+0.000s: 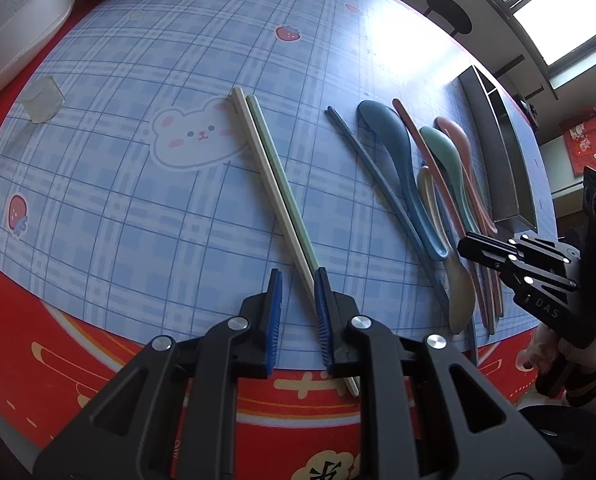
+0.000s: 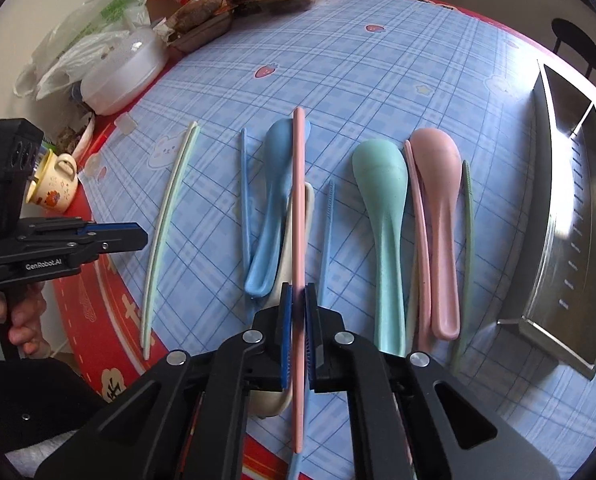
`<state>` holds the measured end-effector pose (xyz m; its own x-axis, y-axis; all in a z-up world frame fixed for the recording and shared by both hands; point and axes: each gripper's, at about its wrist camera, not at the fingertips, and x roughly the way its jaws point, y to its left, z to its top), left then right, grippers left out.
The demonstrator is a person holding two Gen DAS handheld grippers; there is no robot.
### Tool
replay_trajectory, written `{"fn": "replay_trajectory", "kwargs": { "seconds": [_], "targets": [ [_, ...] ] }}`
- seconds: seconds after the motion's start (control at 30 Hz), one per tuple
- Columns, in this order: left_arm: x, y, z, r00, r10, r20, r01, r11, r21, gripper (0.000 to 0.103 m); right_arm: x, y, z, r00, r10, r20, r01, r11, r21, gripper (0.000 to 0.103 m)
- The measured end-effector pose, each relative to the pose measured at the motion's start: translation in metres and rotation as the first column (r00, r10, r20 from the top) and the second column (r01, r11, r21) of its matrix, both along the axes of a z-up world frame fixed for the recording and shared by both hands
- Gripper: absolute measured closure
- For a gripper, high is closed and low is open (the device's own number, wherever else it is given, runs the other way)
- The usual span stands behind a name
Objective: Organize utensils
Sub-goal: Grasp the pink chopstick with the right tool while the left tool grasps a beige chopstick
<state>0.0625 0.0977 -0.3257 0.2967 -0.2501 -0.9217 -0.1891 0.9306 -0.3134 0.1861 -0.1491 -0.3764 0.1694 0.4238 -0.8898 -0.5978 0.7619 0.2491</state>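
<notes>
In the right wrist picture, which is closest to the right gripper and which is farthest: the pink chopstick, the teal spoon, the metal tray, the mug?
1. Pink chopstick: between the fingers of the right gripper.
2. Teal spoon: just to its right.
3. Metal tray: far right edge.
4. Mug: far left, off the mat; about as far away as the tray, too close to call.

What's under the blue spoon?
A cream spoon lies partly under the blue spoon, its end poking out near the right tool. How much more is underneath is hidden.
</notes>
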Motion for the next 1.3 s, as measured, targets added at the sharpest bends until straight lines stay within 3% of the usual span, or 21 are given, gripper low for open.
{"fn": "replay_trajectory", "kwargs": {
  "seconds": [0.33,0.77,0.97,1.3],
  "targets": [
    [0.021,-0.015,-0.007,1.000,0.014,-0.017,-0.013,0.998,0.068,0.083,-0.013,-0.012,0.007,0.998,-0.056,0.019,0.054,0.996,0.074,0.097],
    [0.049,-0.039,-0.010,0.999,-0.032,-0.011,0.034,0.983,0.183,0.084,-0.014,-0.020,0.010,0.995,-0.094,0.026,0.090,0.991,0.102,0.097],
    [0.052,-0.036,-0.011,1.000,-0.014,-0.006,0.015,0.985,0.171,0.090,-0.012,-0.028,0.010,0.992,-0.124,0.026,0.121,0.986,0.112,0.097],
    [0.043,-0.026,-0.014,1.000,-0.024,0.008,0.023,0.986,0.164,0.089,-0.014,-0.033,0.011,0.985,-0.173,0.016,0.170,0.979,0.116,0.097]
  ]
}}
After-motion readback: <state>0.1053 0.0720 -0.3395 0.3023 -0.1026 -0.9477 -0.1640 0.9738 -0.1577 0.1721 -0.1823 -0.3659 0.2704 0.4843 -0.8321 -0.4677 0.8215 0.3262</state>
